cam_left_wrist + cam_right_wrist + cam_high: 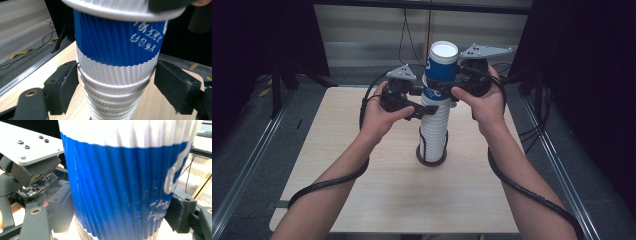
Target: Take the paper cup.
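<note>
High view: a tall stack of ribbed paper cups (434, 131) stands upright at centre frame on a light wooden table (362, 175), its base on a dark round coaster-like disc (431, 156). The top cup (442, 67), blue-banded with a white rim, sits uppermost and tilts slightly right, open mouth facing up.

Left gripper (424, 106) — held in the left hand (379, 117), left of the stack, jaws reaching in at the white cups just under the blue band. In the left gripper view the two black jaws stand either side of the stack (112, 82), touching or all but touching the cup rims; a moderate opening, cup-wide.

Right gripper (443, 89) — held in the right hand (484, 102), upper right of centre, jaws set higher, at the blue cup. In the right gripper view the blue cup (120, 185) sits between both jaws, which press against its ribbed wall — closed onto it. The left gripper's grey plate (27, 143) shows at upper left there.

Black cables (522, 190) trail along both forearms toward the bottom edge.
</note>
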`<state>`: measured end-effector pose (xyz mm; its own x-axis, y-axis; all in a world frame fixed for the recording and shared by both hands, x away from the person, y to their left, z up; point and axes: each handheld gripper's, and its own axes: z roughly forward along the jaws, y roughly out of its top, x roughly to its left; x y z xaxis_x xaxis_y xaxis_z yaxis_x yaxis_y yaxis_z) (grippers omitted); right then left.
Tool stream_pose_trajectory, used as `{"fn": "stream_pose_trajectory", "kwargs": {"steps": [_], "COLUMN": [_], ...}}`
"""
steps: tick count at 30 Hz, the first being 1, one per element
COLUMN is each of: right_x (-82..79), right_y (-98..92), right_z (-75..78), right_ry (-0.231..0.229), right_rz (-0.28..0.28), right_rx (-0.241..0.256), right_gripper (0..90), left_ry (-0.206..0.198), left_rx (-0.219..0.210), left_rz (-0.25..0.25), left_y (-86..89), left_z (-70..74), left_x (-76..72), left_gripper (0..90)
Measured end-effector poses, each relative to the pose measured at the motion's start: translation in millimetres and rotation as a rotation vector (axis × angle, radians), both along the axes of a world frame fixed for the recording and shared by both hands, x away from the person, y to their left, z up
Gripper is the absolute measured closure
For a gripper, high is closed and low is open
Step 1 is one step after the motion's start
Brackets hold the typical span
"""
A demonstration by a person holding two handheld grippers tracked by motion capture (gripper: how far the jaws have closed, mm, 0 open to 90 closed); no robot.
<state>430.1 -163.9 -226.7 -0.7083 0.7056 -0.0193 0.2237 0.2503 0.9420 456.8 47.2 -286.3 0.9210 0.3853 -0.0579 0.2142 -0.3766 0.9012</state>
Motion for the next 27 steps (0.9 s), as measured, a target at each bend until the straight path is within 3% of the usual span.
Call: {"fn": "stream_pose_trajectory", "kwargs": {"steps": [27], "right_x": [-5.6], "right_y": [-9.5], "right_z": [19.1], "right_ry": [-0.037], "right_rz": [-0.006], "right_rx": [0.038], "right_gripper": [21.7], "left_ry": [0.002], "left_rx": [-0.007], "left_rz": [-0.01], "left_y": [-0.8], "left_z": [1.4], "left_x": [-1.3], "left_gripper": [23.0]}}
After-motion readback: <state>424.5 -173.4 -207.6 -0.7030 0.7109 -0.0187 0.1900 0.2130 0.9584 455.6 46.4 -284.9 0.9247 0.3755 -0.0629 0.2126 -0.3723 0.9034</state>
